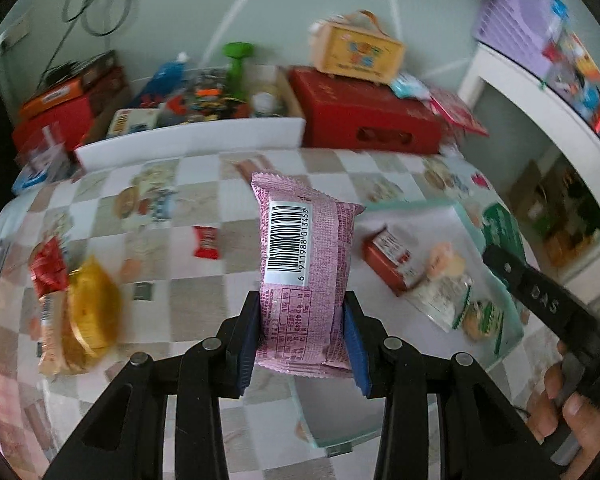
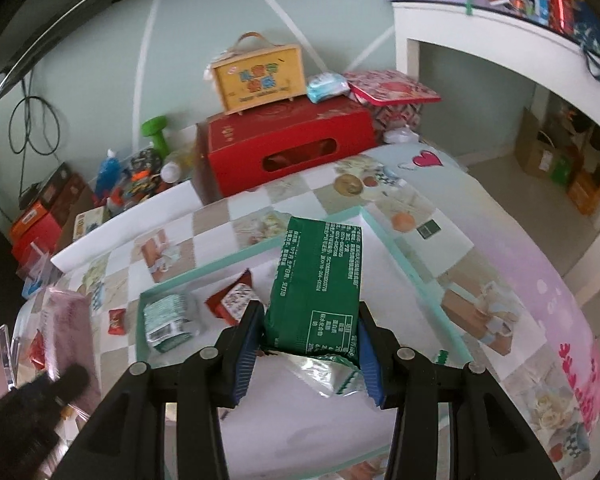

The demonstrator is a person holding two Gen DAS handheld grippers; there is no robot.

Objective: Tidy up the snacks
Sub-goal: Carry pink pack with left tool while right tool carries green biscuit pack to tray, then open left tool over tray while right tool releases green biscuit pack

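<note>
Pink packet [image 1: 306, 264] clamped in left fingers [image 1: 247, 332], green packet [image 2: 316, 292] (over tray [image 2: 384, 236] rim) in right fingers [image 2: 249, 340].

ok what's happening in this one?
A person is sorting snacks with two handheld grippers. The left gripper is shut on a pink snack pack, held above the checkered tablecloth. The right gripper is shut on a green snack pack, over the mint-rimmed tray, which already holds a few packets. More snacks lie loose on the cloth, including a yellow one.
</note>
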